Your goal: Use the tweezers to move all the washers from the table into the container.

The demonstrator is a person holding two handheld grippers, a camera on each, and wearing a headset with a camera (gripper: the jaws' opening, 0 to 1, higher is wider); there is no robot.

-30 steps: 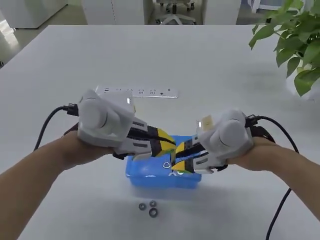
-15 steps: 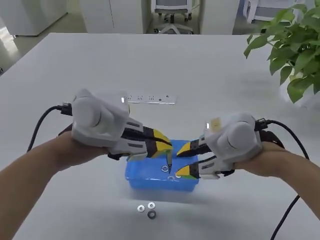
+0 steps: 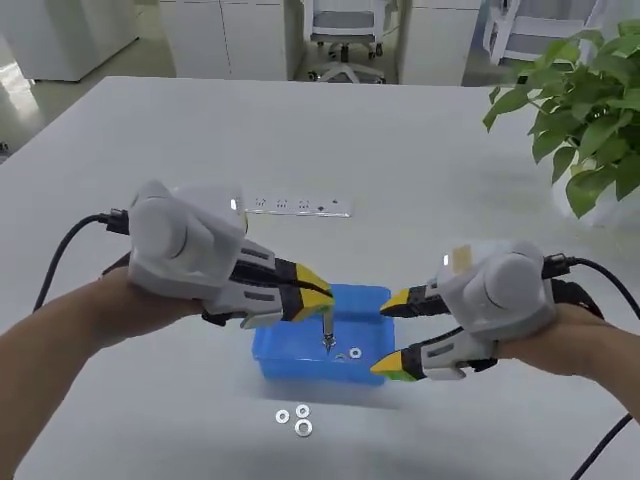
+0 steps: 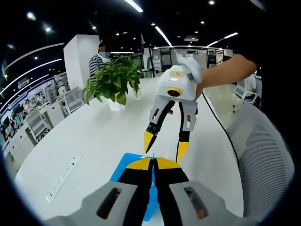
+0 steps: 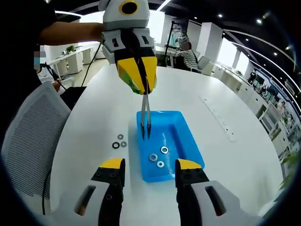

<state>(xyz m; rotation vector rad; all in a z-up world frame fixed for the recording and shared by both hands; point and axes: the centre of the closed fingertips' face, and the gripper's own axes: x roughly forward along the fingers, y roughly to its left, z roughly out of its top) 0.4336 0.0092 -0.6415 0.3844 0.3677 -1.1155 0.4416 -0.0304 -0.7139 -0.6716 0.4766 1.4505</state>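
While the left gripper (image 3: 305, 290) has its yellow-tipped jaws pressed together on the top of the tweezers (image 3: 326, 330), the tweezers hang point-down over the blue container (image 3: 272, 358), their two thin tips a little apart just above its floor near the long edge that faces the loose washers. From the right gripper view the same left gripper (image 5: 136, 70) comes down from the top, with the tweezers (image 5: 145, 115) reaching into the container (image 5: 188, 141); I can make out nothing between the tips. Three washers (image 5: 160, 157) lie close together on the container floor, just beside the tweezer tips. Three more washers (image 3: 297, 418) sit in a small cluster on the white table (image 3: 300, 130), near the container's front wall but apart from it. Opposite, the right gripper (image 3: 392, 335) is held at the container's other side with its jaws spread wide and nothing between them; in the left gripper view it (image 4: 164, 146) points back toward the camera, again wide apart. Beyond the container a white power strip (image 3: 297, 207) lies flat on the table, and a leafy green plant (image 3: 580, 130) stands at the table's far right.
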